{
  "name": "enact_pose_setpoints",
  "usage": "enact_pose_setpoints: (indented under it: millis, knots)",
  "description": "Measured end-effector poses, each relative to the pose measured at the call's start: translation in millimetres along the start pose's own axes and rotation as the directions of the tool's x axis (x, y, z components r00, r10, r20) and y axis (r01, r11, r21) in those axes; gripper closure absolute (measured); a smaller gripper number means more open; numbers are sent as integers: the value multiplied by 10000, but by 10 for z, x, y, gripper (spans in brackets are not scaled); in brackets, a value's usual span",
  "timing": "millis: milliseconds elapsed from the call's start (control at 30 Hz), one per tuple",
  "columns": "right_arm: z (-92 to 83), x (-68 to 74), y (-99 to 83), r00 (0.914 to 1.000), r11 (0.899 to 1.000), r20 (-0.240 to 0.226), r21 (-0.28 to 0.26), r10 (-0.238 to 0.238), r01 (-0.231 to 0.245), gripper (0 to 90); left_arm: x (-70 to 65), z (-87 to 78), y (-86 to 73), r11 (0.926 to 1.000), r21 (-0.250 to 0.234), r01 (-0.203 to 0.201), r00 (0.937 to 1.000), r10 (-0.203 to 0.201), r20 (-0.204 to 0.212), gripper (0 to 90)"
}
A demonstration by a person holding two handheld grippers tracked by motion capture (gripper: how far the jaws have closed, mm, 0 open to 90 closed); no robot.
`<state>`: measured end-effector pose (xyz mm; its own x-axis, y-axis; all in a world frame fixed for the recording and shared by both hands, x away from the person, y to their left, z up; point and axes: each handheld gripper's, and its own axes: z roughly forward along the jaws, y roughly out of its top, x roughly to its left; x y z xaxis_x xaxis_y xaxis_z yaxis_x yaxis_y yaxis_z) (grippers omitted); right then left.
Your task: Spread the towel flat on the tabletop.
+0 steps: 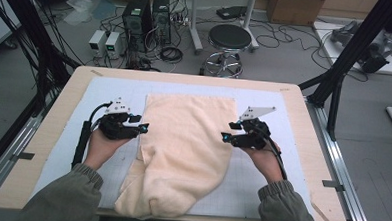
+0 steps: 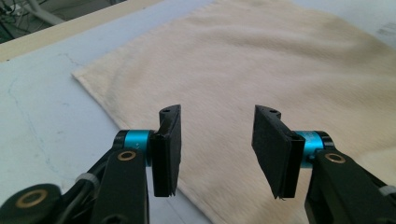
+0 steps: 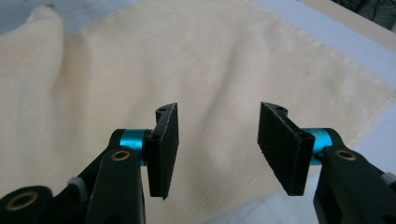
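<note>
a cream towel [image 1: 185,150] lies between the left gripper [image 1: 144,128] and right gripper [image 1: 225,137], both with jaws spread and empty, each poised at a side edge. the near end is rumpled; a shallow pinch could slip off or catch only one layer.

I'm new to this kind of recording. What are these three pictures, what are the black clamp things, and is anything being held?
A person sits at a table holding a handheld two-jaw tool in each hand: the left gripper and the right gripper. The high view looks down from above. The other two pictures come from cameras riding on each gripper, looking along its black jaws. A cream towel lies on a pale mat, its near end rumpled. Both grippers are open at the towel's side edges, left and right, holding nothing.
</note>
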<state>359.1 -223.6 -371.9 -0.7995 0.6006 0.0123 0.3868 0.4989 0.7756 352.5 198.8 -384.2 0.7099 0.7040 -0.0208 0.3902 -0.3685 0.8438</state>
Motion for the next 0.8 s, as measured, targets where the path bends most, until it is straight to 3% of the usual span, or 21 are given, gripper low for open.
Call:
enact_pose_setpoints:
  millis: [67,167,233,367,500,667,733,800]
  knots:
    - [-29,70,-28,9994,9991,-350,419,11,4,413,-80,-68,-53,9999,75,-125,9997,123,224,499]
    - [-106,205,-112,9990,9990,-237,-246,-389,383,428,-193,-132,-98,9997,16,-234,9982,233,560,453]
    - [-133,273,-187,9986,9986,-285,-303,-439,430,422,-280,-171,-126,9994,-238,-255,9961,274,840,436]
    - [-141,389,-384,9975,9970,-528,-649,-468,434,414,-385,-137,-166,9986,-196,-499,9909,519,1238,419]
    - [-70,487,-539,9944,9987,-984,-367,-397,362,409,-476,10,-269,9982,354,-488,9849,422,1680,434]
    - [84,606,-667,9881,9960,-1404,542,-628,711,453,-543,211,-386,9884,1365,-667,9783,379,2036,512]
    - [156,612,-684,9863,9931,-1498,844,-685,818,478,-549,243,-394,9869,1481,-632,9785,320,2040,567]
    - [207,608,-691,9843,9935,-1627,791,-678,815,526,-553,244,-392,9862,1481,-744,9779,431,2048,647]
